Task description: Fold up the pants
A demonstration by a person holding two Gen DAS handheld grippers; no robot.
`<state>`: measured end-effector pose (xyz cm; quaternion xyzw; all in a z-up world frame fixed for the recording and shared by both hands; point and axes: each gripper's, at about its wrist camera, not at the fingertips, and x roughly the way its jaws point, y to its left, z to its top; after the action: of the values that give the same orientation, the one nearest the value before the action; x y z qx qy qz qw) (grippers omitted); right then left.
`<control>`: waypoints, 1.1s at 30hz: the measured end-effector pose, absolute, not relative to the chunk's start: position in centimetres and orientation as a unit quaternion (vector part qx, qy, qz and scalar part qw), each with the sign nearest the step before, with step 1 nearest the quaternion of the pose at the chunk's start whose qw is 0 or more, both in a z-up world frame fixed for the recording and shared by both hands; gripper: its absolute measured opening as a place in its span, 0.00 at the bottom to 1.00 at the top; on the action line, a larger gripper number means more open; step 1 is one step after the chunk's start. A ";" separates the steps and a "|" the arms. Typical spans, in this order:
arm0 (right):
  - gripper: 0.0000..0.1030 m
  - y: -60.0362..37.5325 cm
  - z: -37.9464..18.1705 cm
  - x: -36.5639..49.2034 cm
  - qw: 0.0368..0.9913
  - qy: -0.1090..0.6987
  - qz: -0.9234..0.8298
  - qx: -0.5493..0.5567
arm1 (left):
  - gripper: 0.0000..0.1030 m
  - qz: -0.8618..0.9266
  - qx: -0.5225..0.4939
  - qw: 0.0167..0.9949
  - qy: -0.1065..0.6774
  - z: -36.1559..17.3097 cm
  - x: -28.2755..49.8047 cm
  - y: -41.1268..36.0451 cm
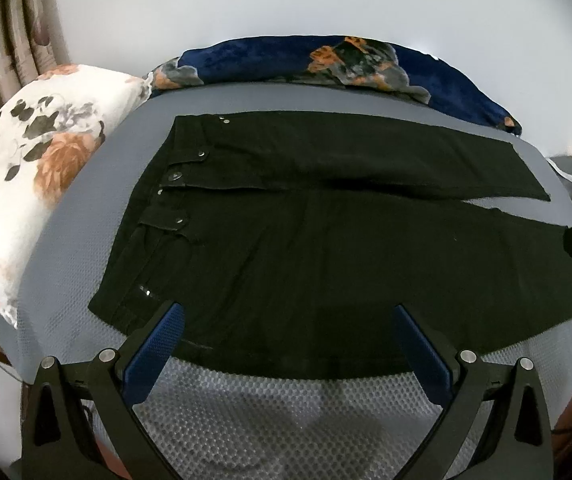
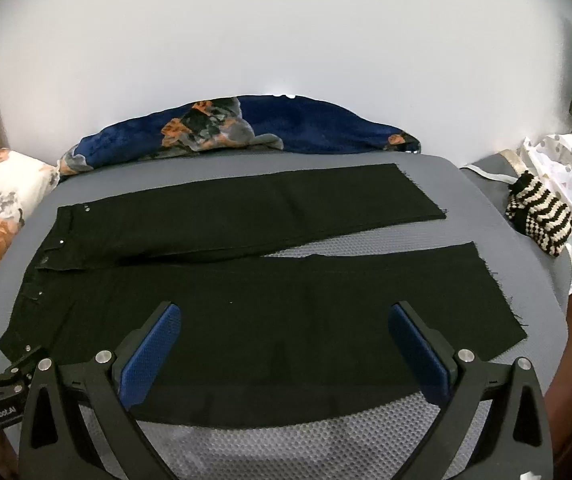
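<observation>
The black pants (image 1: 326, 240) lie spread flat on the grey bed (image 1: 286, 412), waistband toward the floral pillow (image 1: 25, 184), legs slightly parted. Both the left gripper (image 1: 288, 344) and the right gripper (image 2: 286, 344) hover at the near edge, jaws wide apart, holding nothing. The cloth looks soft and limp, likely light; I'd pinch the near side seam, at waist and hem.

pants (image 2: 245, 300) flat on mattress (image 2: 486, 208), waist left, legs right | blanket (image 2: 286, 128) behind | pillow (image 1: 37, 184) left | knitted item (image 2: 538, 216) right
</observation>
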<state>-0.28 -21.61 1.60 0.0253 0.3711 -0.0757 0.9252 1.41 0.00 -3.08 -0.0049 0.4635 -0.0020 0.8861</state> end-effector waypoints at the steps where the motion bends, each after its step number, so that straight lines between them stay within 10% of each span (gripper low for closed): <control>1: 1.00 -21.5 1.5 0.0 0.925 0.374 -0.072 0.023 | 0.99 -0.001 -0.008 0.886 0.463 -3.1 1.6 0.2; 20: 1.00 -22.8 0.9 9.5 0.911 0.395 -0.021 0.118 | 0.98 0.036 -0.072 0.888 0.452 -2.3 12.7 10.5; 33: 1.00 -19.4 -2.2 18.9 0.885 0.446 0.027 0.132 | 0.50 -0.062 -0.211 0.852 0.475 -6.1 24.8 20.5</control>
<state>18.92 -19.37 -2.20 0.1318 0.4460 0.0272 0.8848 24.79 20.54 -6.10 -0.2109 0.4749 -0.0620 0.8522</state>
